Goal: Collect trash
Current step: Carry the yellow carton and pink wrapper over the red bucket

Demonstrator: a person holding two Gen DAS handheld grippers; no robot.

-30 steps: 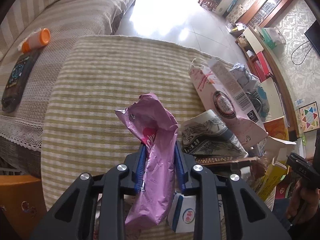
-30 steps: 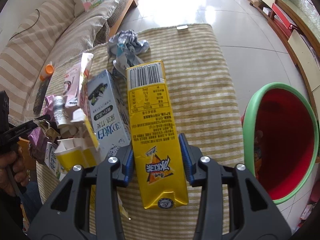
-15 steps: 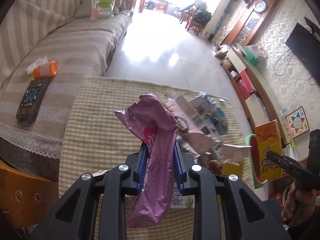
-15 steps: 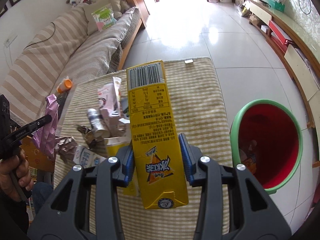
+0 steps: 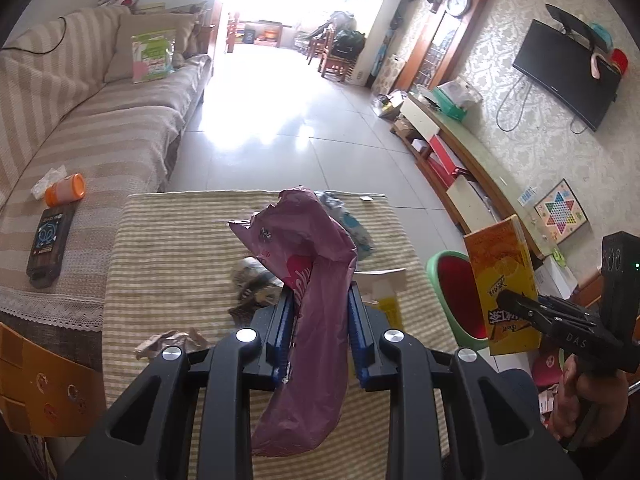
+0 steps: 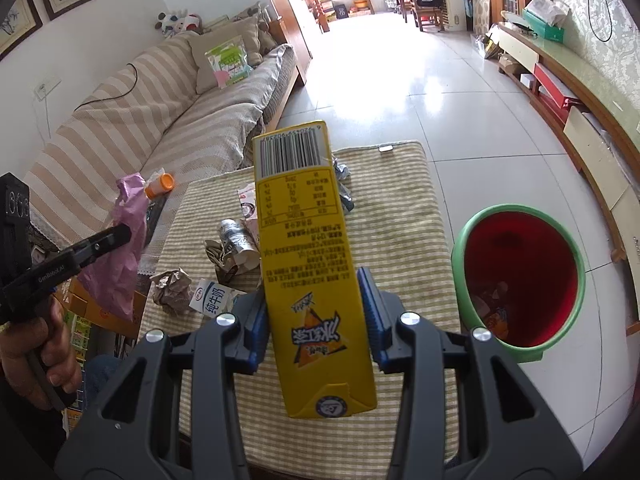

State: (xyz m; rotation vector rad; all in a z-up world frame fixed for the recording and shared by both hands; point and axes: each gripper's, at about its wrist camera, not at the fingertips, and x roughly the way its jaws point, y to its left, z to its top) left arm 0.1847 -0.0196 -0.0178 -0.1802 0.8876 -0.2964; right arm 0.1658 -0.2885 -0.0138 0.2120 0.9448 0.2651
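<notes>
Now lifted well clear of the counter, compared with a second back when the striped cloth filled the left wrist view just past the fingertips. Left gripper clamped tight on a crumpled pink wrapper, pinched flat between the fingers, top flopping above the tips and tail hanging below the pads. Leftover litter lying far beyond the tips, a little left of them. Off to the right of the fingers, the right gripper seen side-on with a yellow carton, and behind that carton only a slice of the bin. Probably means both picks are done and the carry to the bin is under way.

Likewise raised in the right wrist view: more floor and sofa showing than a second ago, counter shrunk beneath. Right gripper closed on the yellow carton, held by its two sides with the barcode end sticking out past the tips. Shown here and not in the other view: the whole open mouth of the bin, on the floor to the right of the fingers beside the counter, with some rubbish already at the bottom. Also the left gripper and pink wrapper out to the left, plus a milk carton and crumpled paper left near the tips.
</notes>
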